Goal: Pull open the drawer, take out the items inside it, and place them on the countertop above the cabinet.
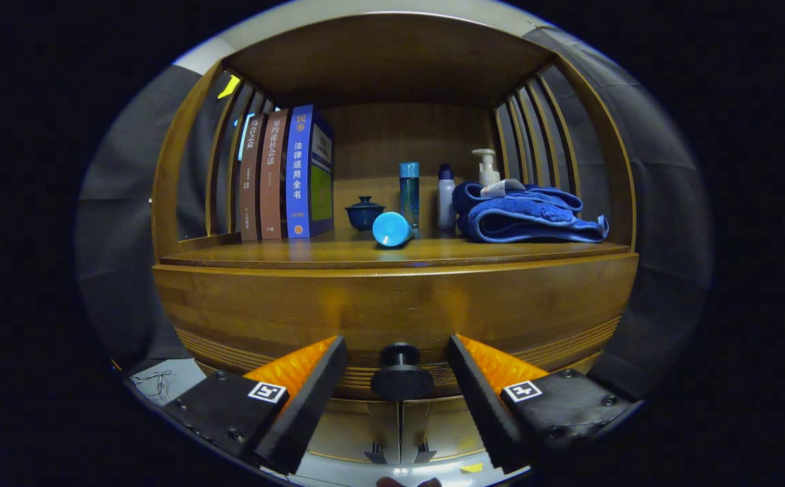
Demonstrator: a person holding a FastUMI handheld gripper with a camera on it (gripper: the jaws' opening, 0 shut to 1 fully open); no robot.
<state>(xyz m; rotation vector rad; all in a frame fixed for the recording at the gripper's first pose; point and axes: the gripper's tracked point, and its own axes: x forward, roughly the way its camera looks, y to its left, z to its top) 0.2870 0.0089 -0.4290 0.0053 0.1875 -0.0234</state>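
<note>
The wooden drawer front (392,308) spans the cabinet just below the countertop (338,253). Its black round knob (401,379) sticks out toward me and sits between my fingertips. My gripper (398,368) is open, with the left finger (311,399) and the right finger (480,399) each a small gap away from the knob. The drawer looks closed, so its contents are hidden.
On the countertop stand three books (284,176) at the left, a dark blue lidded cup (364,213), a lying light-blue bottle (392,228), a tall blue bottle (409,193), a white bottle (446,196), and a folded blue towel (528,215) with a pump bottle (486,168) behind it. Bare wood lies along the counter's front edge.
</note>
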